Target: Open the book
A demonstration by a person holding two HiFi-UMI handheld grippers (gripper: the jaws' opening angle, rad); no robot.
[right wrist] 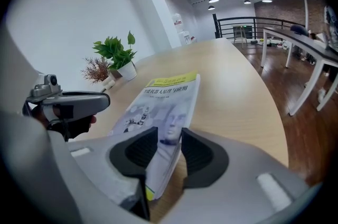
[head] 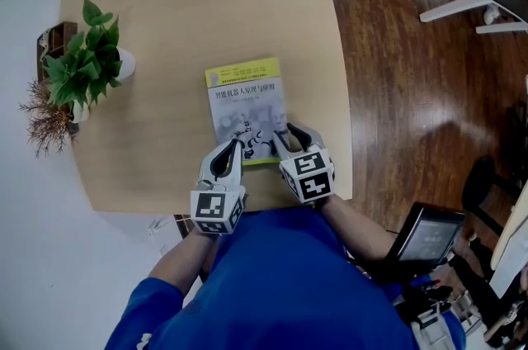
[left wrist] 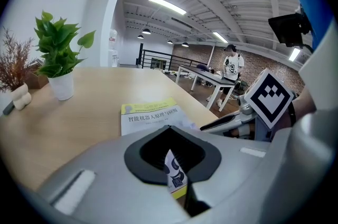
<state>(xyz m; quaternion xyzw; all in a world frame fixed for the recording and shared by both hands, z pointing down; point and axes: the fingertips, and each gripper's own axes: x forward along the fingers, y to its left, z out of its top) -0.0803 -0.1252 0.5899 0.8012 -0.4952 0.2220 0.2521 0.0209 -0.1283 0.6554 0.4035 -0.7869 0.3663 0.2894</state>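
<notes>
Operator: Grip check before the swing. Where is each claw?

Technician: The book (head: 243, 105) lies cover up on the table (head: 181, 2), close to the table's 6 o'clock edge in the head view. It is not yet open. The potted plant (head: 87, 59) stands well apart at the book's 9 o'clock. The left gripper (head: 237, 148) is at the book's 7 o'clock corner. Its jaws are drawn nearly together on a thin strip of the cover. The right gripper (head: 283, 138) is at the 5 o'clock corner. Its jaws are clamped on a thicker bundle, the cover plus some pages, raised off the table there.

Operator: Recommended procedure?

Technician: This is a judgement only.
1. The spine appears to run along the 9 o'clock side. Treat it as the hinge.
2. Use the left claw as the anchor near the hinge. Do not pull upward with it, because the thin cover could tear or slip.
3. Swing the right claw in an arc from 3 o'clock over toward 9 o'clock, not straight up.
4. If the whole book rises, the bundle is probably too thick. Regrip fewer pages.
5. Move slowly, since the book lies near the table edge.
</notes>
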